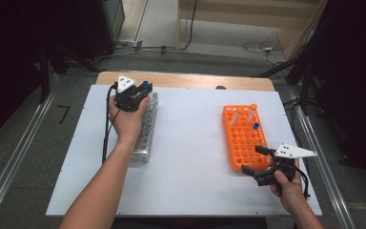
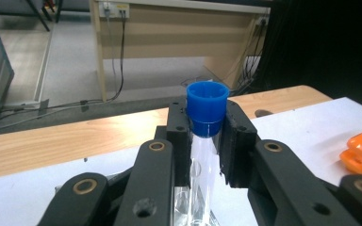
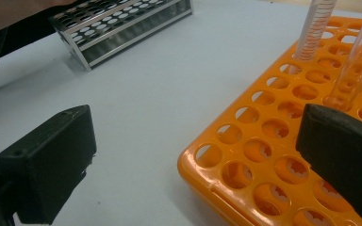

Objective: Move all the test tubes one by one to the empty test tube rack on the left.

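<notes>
The clear tube with a blue cap (image 2: 207, 106) stands upright between the fingers (image 2: 179, 136) of the left gripper (image 1: 131, 97), which are closed on it just below the cap; in the high view it sits over the far end of the metal rack (image 1: 145, 129), its lower part reaching down toward the rack's holes, though whether its tip has entered one I cannot tell. The step in hand looks like seating the tube in the metal rack; to do it well, keep the tube plumb, line its tip over one hole before lowering, let it down slowly until the rack carries it, and only then ease the grip, so the tube neither tilts nor catches on the hole's rim. The right gripper (image 1: 262, 164) rests at the near corner of the orange rack (image 1: 244, 136), its fingers (image 3: 52, 165) spread wide with nothing between them; one finger lies on the surface beside that rack, the other over its near holes. The orange rack holds a blue-capped tube (image 1: 256, 127) near its middle and two orange-capped tubes (image 1: 252, 110) at its far edge. Both racks stand well apart on a white surface (image 1: 190, 157) laid over a wooden table (image 1: 186, 79) whose far edge shows bare; beyond lie a grey floor (image 1: 171, 57) with trailing cables, a pale wooden desk (image 2: 169, 28), and dark curtains at both sides.
</notes>
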Tool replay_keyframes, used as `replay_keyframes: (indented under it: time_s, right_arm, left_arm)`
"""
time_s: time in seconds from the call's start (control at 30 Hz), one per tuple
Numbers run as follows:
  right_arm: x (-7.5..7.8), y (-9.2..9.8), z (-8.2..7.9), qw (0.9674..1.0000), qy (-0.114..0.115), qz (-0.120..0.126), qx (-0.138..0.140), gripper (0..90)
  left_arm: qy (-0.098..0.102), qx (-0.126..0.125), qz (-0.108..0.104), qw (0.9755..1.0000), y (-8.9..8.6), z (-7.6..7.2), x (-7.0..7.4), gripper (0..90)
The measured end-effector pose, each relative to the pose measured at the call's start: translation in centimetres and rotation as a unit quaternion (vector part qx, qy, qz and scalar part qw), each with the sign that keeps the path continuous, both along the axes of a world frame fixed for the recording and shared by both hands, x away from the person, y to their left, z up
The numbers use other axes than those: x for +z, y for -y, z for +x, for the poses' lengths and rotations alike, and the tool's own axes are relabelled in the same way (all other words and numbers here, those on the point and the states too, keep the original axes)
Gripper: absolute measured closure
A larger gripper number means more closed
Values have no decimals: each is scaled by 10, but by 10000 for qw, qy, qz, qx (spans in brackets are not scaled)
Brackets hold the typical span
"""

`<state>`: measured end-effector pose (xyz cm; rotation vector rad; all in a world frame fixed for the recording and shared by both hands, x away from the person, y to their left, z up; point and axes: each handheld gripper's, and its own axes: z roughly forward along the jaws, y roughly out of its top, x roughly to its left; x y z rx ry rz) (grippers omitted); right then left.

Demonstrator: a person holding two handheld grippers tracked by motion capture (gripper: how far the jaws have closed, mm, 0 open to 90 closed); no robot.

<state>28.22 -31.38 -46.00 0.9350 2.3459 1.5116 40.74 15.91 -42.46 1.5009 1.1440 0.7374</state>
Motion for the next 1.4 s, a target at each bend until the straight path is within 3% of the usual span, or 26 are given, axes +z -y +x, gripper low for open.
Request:
replay_keyframes:
  time_s: [0.17, 0.33, 0.63, 0.83, 1.07, 1.23, 1.3, 1.4]
  right_arm:
    - [0, 0, 0, 10000, 3, -9, -21, 0]
    - [0, 1, 1, 10000, -5, -24, -52, 0]
    - [0, 1, 1, 10000, -10, -34, -90, 0]
    - [0, 1, 1, 9999, -5, -53, -98, 0]
    - [0, 2, 1, 9999, 1, -53, -114, 0]
    - [0, 2, 1, 9999, 3, -52, -124, 0]
    - [-1, 2, 2, 9999, 2, -49, -125, 0]
    - [-1, 2, 2, 9999, 4, -52, -133, 0]
  left_arm:
    - [-101, 75, 179, 9998, 4, -1, -3, 761]
    - [-271, 142, 173, 9994, 4, -2, -8, 756]
    - [-544, 279, 440, 9972, 7, -4, -7, 743]
    - [-771, 250, 425, 9958, 7, -3, -7, 720]
    - [-1003, 161, 264, 9945, 4, -3, -8, 620]
    - [-870, 49, 80, 9962, 3, -10, -1, 480]
    - [-772, 49, 26, 9970, 3, -14, 2, 379]
    - [-668, -174, -157, 9975, 3, -22, 7, 250]
